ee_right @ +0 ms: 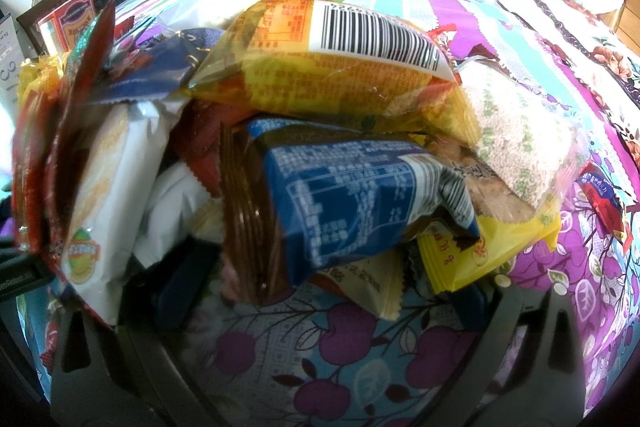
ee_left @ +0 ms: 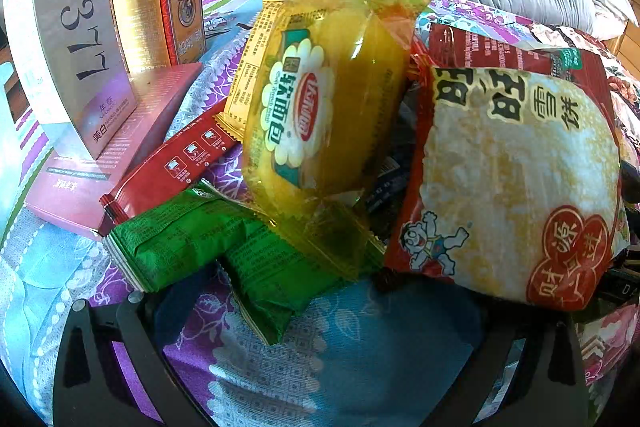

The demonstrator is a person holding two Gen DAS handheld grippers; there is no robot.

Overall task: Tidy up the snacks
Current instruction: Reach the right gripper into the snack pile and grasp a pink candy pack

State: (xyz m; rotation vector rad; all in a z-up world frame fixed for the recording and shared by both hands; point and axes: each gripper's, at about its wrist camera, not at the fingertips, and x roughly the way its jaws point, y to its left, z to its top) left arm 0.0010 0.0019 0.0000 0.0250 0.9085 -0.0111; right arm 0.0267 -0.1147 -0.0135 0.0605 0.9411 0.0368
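Left wrist view: a heap of crinkly snack packets on a flower-printed bedsheet [ee_left: 352, 355], both grippers spread wide before it.

The left gripper [ee_left: 320, 367] has its dark fingers [ee_left: 100, 355] apart, holding nothing; just beyond them a glossy, see-through yellow soft-bread packet [ee_left: 316, 115] leans upright on two folded green foil wrappers [ee_left: 188, 243], with a flat red stick sachet [ee_left: 176, 163] beside them and a puffy rice-cracker bag [ee_left: 516, 187] on the right. Stiff cardboard boxes stand behind, a white whitening box [ee_left: 76, 39] on a flat pink one [ee_left: 120, 151]. The right gripper [ee_right: 316, 359] is likewise spread and empty, close under a blue crimped packet [ee_right: 356, 199], a ribbed brown plastic tray [ee_right: 248, 223] and a yellow barcoded bag [ee_right: 340, 67]; a grainy white puffed-rice bar [ee_right: 520, 131] lies to the right.
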